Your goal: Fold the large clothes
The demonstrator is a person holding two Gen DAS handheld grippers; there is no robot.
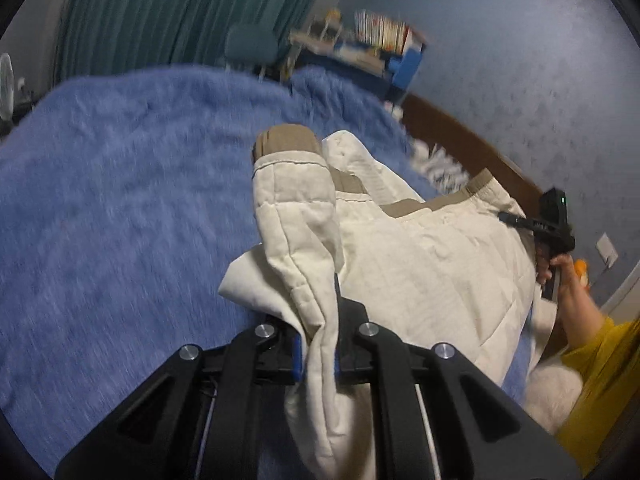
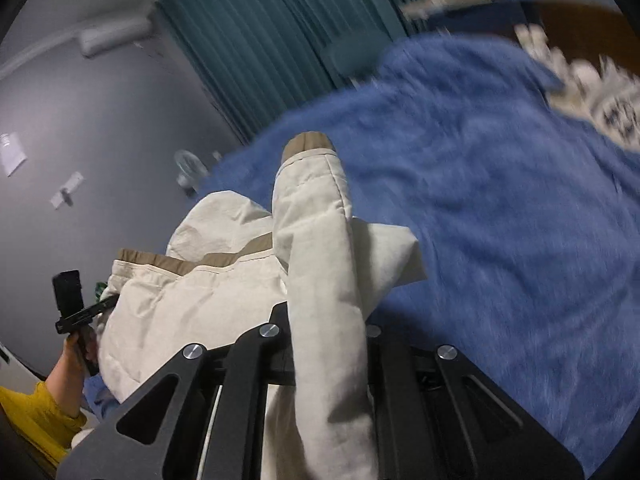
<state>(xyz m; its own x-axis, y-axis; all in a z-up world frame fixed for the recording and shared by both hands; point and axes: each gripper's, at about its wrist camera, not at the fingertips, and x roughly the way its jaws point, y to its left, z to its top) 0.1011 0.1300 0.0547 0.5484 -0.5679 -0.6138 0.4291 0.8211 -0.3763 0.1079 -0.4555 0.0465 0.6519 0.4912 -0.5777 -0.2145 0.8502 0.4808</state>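
Note:
A cream quilted jacket [image 1: 420,264] with tan trim hangs lifted above the blue blanket [image 1: 120,208]. My left gripper [image 1: 318,350] is shut on the jacket's fabric, and one sleeve with a tan cuff [image 1: 286,140] drapes forward over it. In the right wrist view my right gripper [image 2: 330,354] is shut on the same jacket [image 2: 192,300]; a sleeve [image 2: 316,248] with a tan cuff lies over its fingers and hides the pads. Each view shows the other gripper, held in a hand, at the jacket's far side: the right one [image 1: 554,222], the left one [image 2: 74,304].
The blue fuzzy blanket [image 2: 500,220] covers a bed with a brown wooden headboard [image 1: 460,144]. A patterned white pillow [image 2: 600,92] lies near the headboard. Teal curtains [image 1: 180,12], a chair and a cluttered shelf [image 1: 372,44] stand beyond. A yellow sleeve [image 1: 600,376] is at the right edge.

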